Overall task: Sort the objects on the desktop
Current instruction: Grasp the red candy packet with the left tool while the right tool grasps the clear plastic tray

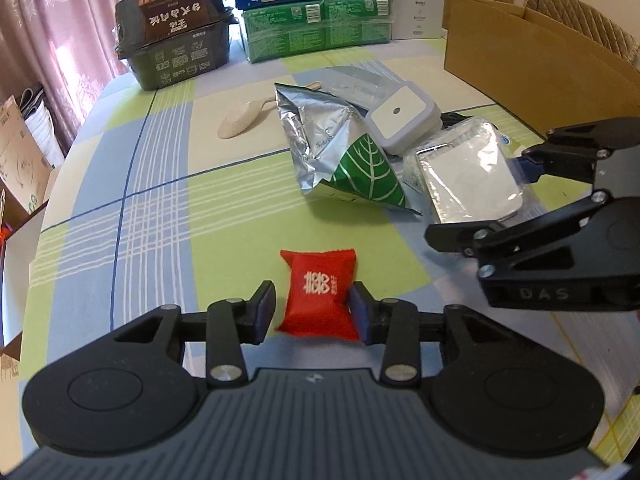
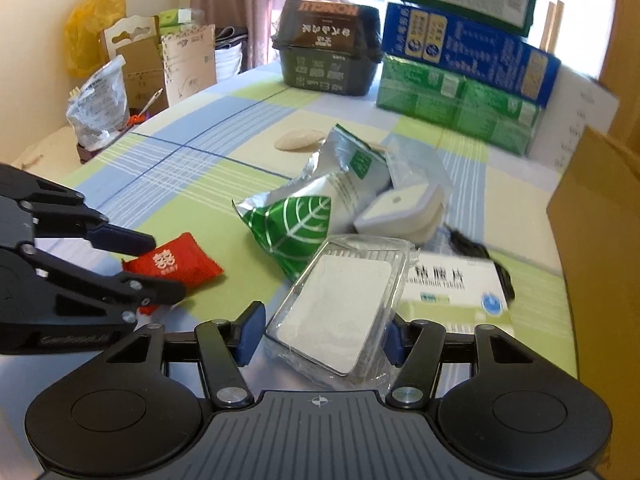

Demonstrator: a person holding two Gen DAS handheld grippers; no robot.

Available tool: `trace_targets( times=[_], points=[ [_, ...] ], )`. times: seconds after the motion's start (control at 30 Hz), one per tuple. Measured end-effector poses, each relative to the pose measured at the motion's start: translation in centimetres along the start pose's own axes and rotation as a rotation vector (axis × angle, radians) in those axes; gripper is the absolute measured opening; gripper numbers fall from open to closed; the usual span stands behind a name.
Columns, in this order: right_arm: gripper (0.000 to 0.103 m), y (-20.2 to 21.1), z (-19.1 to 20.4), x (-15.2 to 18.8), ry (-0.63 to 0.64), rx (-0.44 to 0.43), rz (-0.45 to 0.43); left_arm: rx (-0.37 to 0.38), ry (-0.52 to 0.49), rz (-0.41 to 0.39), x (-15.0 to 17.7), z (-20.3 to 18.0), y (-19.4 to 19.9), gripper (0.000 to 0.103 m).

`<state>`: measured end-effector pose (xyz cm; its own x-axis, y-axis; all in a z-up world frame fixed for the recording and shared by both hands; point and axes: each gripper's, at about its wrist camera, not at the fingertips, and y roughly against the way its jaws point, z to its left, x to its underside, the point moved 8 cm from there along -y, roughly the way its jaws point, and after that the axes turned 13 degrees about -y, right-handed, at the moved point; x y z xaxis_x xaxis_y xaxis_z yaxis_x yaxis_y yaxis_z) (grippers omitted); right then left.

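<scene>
Two grippers are seen over a checked counter [image 1: 168, 184] crowded with clutter, and the largest items stand at the far edge: a brown carton [image 1: 532, 64], stacked blue and green boxes [image 1: 316, 4], and a sealed dark tub [image 1: 176, 28] whose contents cannot be made out. Whether anything lies in the carton cannot be told. Nearer, a crumpled foil bag [image 1: 332, 152] is pressed against a white device [image 1: 404, 120] and a clear pack [image 2: 340, 312] holding a white slab, which rests partly on a pill box [image 2: 452, 284]. The right gripper [image 2: 320, 336] is placed around the clear pack, its jaws partly closed and the right pad at the wrap, the left pad seemingly apart. The pack could slip or buckle, judging by its slick film. The left gripper [image 1: 312, 308] is set around a red pouch [image 1: 320, 288], jaws narrowed, contact on one side only; the soft pouch could squirt free if pinched off-centre.
</scene>
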<state>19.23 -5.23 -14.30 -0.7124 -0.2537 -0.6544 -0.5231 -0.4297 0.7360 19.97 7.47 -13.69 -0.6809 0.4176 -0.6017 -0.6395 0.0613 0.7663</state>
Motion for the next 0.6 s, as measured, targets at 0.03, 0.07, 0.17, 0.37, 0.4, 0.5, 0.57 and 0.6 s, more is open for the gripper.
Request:
trace_targets(
  times=[0.03,0.07,0.17,0.37,0.4,0.5,0.57,0.6],
  points=[
    [0.056,0.5,-0.3,0.3,-0.031,-0.024,0.029,0.0,-0.002,-0.002,0.0,-0.1,0.0,0.035],
    [0.056,1.1,-0.7,0.8,-0.062,-0.055,0.063,0.003,-0.003,-0.005,0.0,-0.2,0.1,0.035],
    [0.056,2.6,-1.7,2.4,-0.103,-0.097,0.141,0.004,-0.009,-0.012,-0.1,-0.3,0.2,0.035],
    [0.079,4.7,-4.9,3.7,-0.124,0.031,0.086,-0.001,-0.02,-0.026,-0.4,-0.9,0.0,0.045],
    [0.081,5.1,-5.4,3.7,-0.138,0.062,0.061,-0.003,-0.019,-0.029,-0.6,-0.9,0.0,0.046],
    [0.083,6.1,-6.0,4.4,-0.204,0.09,0.012,-0.01,-0.013,-0.03,-0.8,-0.9,-0.2,0.049],
    [0.083,6.2,-5.4,5.0,-0.195,0.101,-0.009,-0.009,-0.015,-0.031,-0.9,-1.0,-0.4,0.049],
    [0.083,6.1,-4.9,5.2,-0.179,0.106,-0.018,-0.009,-0.014,-0.028,-0.9,-1.1,-0.5,0.049]
  ],
)
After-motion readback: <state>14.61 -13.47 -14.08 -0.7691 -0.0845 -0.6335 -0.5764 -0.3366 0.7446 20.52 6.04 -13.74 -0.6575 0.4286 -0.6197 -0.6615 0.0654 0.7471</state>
